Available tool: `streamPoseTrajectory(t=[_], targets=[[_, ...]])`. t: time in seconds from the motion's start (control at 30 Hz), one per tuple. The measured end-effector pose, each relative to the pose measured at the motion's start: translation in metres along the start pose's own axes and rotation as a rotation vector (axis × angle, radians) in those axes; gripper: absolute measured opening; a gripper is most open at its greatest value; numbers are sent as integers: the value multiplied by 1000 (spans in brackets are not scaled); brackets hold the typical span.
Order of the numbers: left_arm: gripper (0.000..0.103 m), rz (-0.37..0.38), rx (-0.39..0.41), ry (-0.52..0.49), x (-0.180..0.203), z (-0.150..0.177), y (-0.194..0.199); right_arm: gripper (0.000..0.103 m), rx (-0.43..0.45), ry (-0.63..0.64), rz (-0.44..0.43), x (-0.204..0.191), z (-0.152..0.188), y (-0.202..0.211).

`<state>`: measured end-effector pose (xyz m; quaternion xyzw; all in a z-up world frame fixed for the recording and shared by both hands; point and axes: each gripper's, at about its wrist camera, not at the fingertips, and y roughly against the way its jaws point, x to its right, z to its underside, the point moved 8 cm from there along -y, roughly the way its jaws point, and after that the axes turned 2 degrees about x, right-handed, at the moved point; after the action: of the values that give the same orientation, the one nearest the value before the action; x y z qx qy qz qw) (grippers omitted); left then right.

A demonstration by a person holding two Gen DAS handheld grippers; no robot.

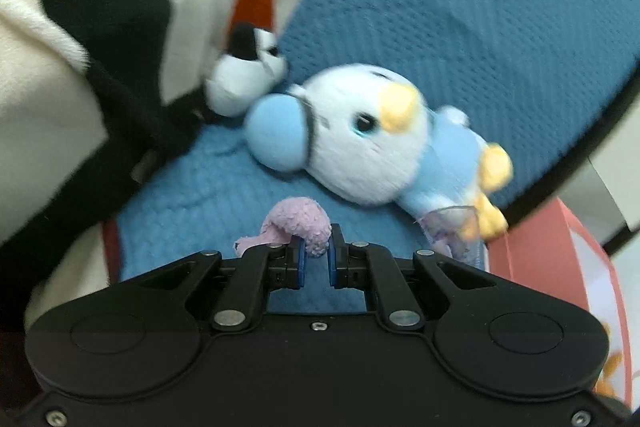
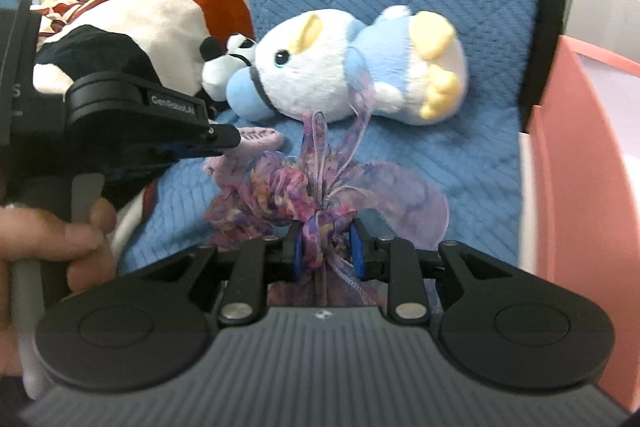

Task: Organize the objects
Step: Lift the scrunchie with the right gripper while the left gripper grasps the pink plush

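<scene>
A white and light-blue plush animal point(image 1: 360, 143) with yellow ears and feet lies on the blue quilted seat point(image 1: 460, 27); it also shows in the right wrist view point(image 2: 320, 75). A small black-and-white panda plush point(image 1: 244, 75) lies against its nose. My left gripper point(image 1: 316, 247) is shut on a small pink fuzzy toy point(image 1: 298, 221), which also shows in the right wrist view point(image 2: 256, 141). My right gripper point(image 2: 325, 247) is shut on a purple floral sheer pouch with ribbons point(image 2: 280, 187), just in front of the blue plush.
A large white, black and red plush blanket point(image 1: 100, 7) fills the left side of the seat. A pink box point(image 2: 580, 147) stands to the right of the seat. A hand point(image 2: 48, 239) holds the left gripper at the left.
</scene>
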<state>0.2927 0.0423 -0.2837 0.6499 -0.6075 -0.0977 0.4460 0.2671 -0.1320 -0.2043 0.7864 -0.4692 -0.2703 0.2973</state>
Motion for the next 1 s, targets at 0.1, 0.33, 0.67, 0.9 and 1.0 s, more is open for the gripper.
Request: streamPoseTrajectory(t=[0.1,0.33,0.67,0.9,1.0], targets=[[9,19,-31,-53,18,17,3,27,0,6,22,7,8,12],[11,58,-129,-155,45,65,14,27,12,97,48,12,24,25],[15,52,-240,-97,32,87,19,29,7,18,22,17,44,17],[43,22,-225,-124,33,85,31,54,-6,-6,-4,23,47,23],[52,26,-206,-149,37,83,36,65,-12,-29,-25,26,48,26]])
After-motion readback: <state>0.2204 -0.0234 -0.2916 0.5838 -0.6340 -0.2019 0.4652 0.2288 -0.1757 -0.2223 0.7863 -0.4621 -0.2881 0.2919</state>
